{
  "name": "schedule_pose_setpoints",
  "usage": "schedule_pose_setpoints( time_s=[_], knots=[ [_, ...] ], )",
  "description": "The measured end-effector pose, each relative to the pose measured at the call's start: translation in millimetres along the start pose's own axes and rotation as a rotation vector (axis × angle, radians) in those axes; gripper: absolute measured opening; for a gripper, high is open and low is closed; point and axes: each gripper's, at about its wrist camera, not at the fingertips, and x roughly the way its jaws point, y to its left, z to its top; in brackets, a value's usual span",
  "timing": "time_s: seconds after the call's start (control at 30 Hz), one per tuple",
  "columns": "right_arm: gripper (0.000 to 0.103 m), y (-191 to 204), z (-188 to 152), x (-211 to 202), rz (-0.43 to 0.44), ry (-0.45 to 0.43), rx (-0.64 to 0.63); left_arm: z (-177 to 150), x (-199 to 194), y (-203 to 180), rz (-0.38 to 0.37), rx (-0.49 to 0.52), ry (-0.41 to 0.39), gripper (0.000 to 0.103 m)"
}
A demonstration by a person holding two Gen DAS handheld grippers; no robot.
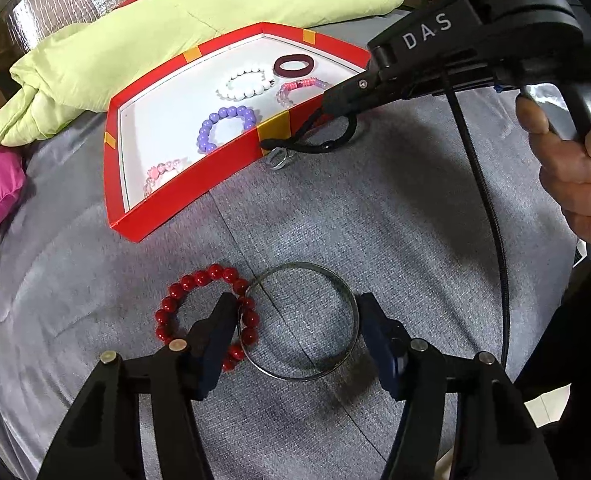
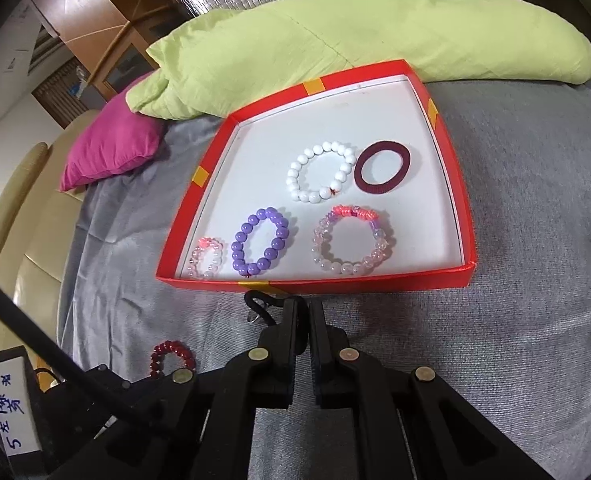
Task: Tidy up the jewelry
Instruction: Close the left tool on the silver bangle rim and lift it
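Bangle (image 1: 299,322) lies at six o'clock from the box (image 1: 183,196); we straddle it with the left tool (image 1: 293,308), half-wide, to grab. Right tool (image 2: 303,312) pinches a cord (image 1: 315,140) for boxing.

I'm working in a home, likely a bedroom or living room: a grey bedspread (image 2: 515,208), green quilt (image 2: 335,36), magenta pillow (image 2: 111,148), cream sofa (image 2: 35,240) and wooden cabinet (image 2: 107,20).

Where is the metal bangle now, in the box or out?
Out: the metal bangle lies on the grey cloth, short of the red box.
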Motion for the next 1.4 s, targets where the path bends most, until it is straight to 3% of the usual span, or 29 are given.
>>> schedule_pose_setpoints(
  time_s=[0.73, 1.1, 1.4],
  knots=[
    [0.006, 0.1, 1.7, -23.8, 0.051, -0.069, -0.030, 9.9, -4.2, -0.2, 0.041, -0.009, -0.079, 0.063],
    [0.006, 4.4, 3.0, -33.2, 0.109, -0.098, -0.035, 4.3, -38.9, 40.3, 0.063, -0.115, -0.229, 0.063],
    [0.006, 18.7, 2.8, -43.3, 0.181, -0.151, -0.054, 2.5, -51.2, 73.0, 0.111, -0.203, -0.298, 0.063]
  ],
)
